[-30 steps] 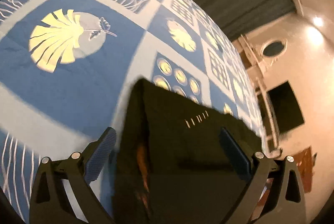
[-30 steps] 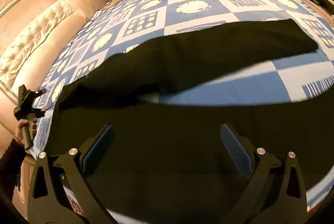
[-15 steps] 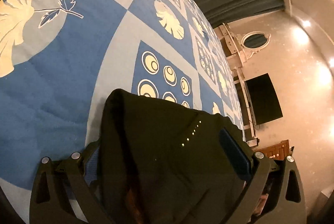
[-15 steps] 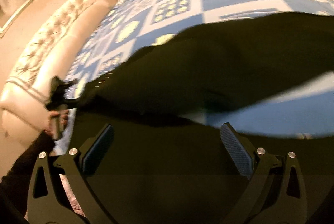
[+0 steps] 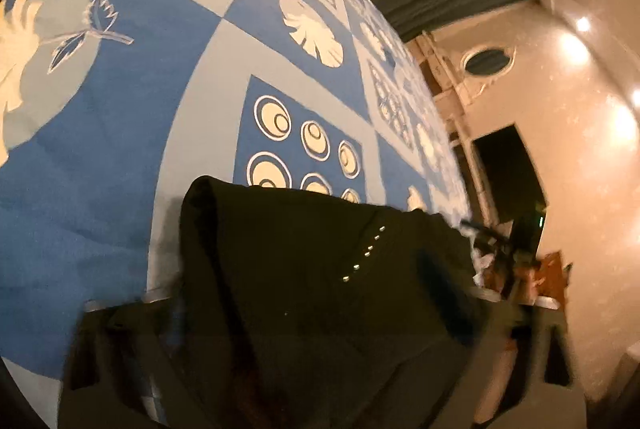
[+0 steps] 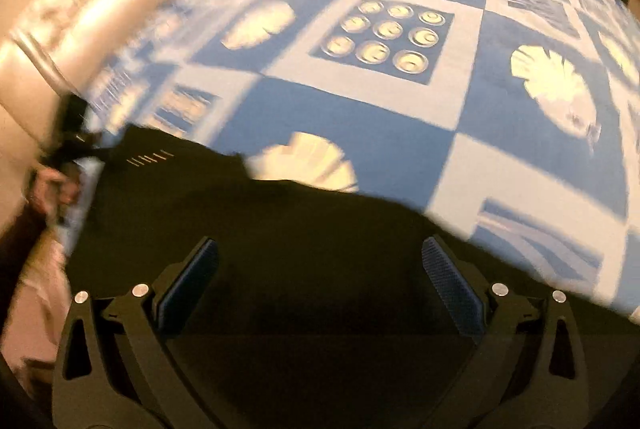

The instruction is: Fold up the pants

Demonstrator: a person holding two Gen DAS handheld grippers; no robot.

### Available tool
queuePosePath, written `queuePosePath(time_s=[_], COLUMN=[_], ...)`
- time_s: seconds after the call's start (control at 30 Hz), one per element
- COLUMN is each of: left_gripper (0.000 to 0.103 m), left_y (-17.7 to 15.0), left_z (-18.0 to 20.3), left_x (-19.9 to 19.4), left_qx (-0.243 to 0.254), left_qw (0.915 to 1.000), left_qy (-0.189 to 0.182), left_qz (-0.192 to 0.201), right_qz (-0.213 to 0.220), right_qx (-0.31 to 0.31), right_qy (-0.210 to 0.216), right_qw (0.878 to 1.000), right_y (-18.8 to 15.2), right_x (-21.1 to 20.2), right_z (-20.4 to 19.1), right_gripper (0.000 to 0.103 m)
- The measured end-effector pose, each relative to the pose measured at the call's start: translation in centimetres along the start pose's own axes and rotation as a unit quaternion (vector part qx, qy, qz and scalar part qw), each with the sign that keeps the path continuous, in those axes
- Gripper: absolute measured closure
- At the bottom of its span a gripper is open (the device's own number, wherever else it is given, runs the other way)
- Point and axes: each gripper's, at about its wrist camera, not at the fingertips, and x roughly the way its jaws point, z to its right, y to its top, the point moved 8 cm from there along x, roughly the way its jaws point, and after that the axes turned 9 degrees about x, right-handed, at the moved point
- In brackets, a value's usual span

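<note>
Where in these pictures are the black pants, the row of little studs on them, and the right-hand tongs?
black pants (image 6: 320,229): right wrist view, on the dark cloth's middle.
row of studs (image 5: 366,253): left wrist view, mid-row.
right tongs (image 6: 320,285): right wrist view, midway between the blue pads, which stand apart.

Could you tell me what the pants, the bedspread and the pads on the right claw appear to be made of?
The pants: dark, matte woven cloth, judging by its soft drape; the small shiny studs look metallic. The bedspread: printed blue and white fabric with a slightly fuzzy, matte surface, possibly quilted cotton. The right claw pads: blue, grid-textured, probably rubber; its frame looks like black plastic.
</note>
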Motion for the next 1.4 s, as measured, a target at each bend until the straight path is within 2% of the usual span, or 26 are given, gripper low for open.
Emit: queuePosePath(time_s=[0.03, 0.13, 0.3, 0.33, 0.37, 0.4, 0.43, 0.47, 0.57, 0.7, 0.8, 0.9, 1.0, 1.07, 1.17, 1.23, 1.33, 1.4], left_gripper=[0.095, 0.095, 0.095, 0.095, 0.095, 0.095, 0.095, 0.095, 0.095, 0.096, 0.096, 0.095, 0.095, 0.095, 0.093, 0.081, 0.075, 0.075], left_y=[-0.5, -0.7, -0.8, -0.9, -0.9, -0.8, -0.8, -0.7, -0.4, -0.1, -0.1, -0.8, -2.9, -5.6, -10.3, -13.7, -17.7, -20.2], left_z=[-0.4, -1.3, -2.4, -2.5, -2.5, -2.4, -2.4, -2.2, -1.7, 0.0, 2.0, 4.6, 7.5, 8.6, 8.5, 7.5, 5.7, 4.6], left_x=[0.7, 1.2, 0.6, 0.5, 0.3, 0.3, 0.2, 0.1, -0.2, -2.2, -4.2, -7.2, -9.9, -11.6, -12.7, -12.4, -11.8, -11.8], left_qx=[0.004, -0.007, -0.039, -0.041, -0.04, -0.039, -0.037, -0.031, -0.02, -0.005, 0.013, 0.033, 0.059, 0.064, 0.048, 0.028, -0.018, -0.046], left_qw=[0.9995, 0.9993, 0.9991, 0.999, 0.999, 0.9991, 0.9992, 0.9994, 0.9998, 0.9991, 0.9969, 0.9919, 0.9864, 0.9839, 0.9866, 0.992, 0.9959, 0.9967], left_qy=[0.018, 0.026, -0.001, -0.002, -0.001, 0.001, 0.002, 0.006, 0.01, -0.016, -0.04, -0.072, -0.095, -0.106, -0.103, -0.081, -0.061, -0.045], left_qz=[-0.024, -0.027, -0.019, -0.018, -0.017, -0.015, -0.014, -0.011, 0.004, 0.04, 0.067, 0.099, 0.121, 0.13, 0.117, 0.093, 0.064, 0.05], right_qz=[-0.011, -0.043, -0.074, -0.091, -0.106, -0.109, -0.107, -0.101, -0.066, 0.004, 0.06, 0.117, 0.148, 0.155, 0.137, 0.105, 0.062, 0.069], right_qx=[-0.01, -0.034, -0.038, -0.035, -0.032, -0.037, -0.038, -0.034, -0.02, -0.015, -0.02, -0.033, -0.056, -0.059, -0.057, -0.054, -0.034, -0.016], right_qy=[-0.011, -0.038, -0.037, -0.035, -0.04, -0.059, -0.055, -0.047, -0.047, -0.041, -0.036, -0.052, -0.077, -0.08, -0.081, -0.081, -0.07, -0.06], right_qw=[1.0, 0.998, 0.996, 0.995, 0.993, 0.992, 0.992, 0.993, 0.996, 0.999, 0.997, 0.991, 0.984, 0.983, 0.986, 0.99, 0.995, 0.996], right_y=[0.0, 0.0, 0.3, 0.0, -0.4, -0.6, -0.7, -0.7, -0.7, -2.3, -4.7, -8.6, -13.0, -16.7, -22.1, -25.3, -28.7, -29.6], right_x=[0.6, 2.4, 4.4, 5.1, 5.6, 5.9, 5.6, 5.1, 2.8, -1.6, -5.6, -10.0, -12.3, -12.7, -11.1, -8.9, -6.0, -6.1], right_z=[0.4, 1.9, 3.0, 3.1, 3.2, 3.4, 3.2, 2.9, 2.9, 2.0, 0.1, -2.3, -4.2, -5.2, -6.1, -6.5, -6.7, -7.0], right_gripper=[0.002, 0.002, 0.002, 0.012, 0.026, 0.029, 0.05, 0.077, 0.088, 0.09, 0.091, 0.091, 0.091, 0.091, 0.091, 0.091, 0.085, 0.073])
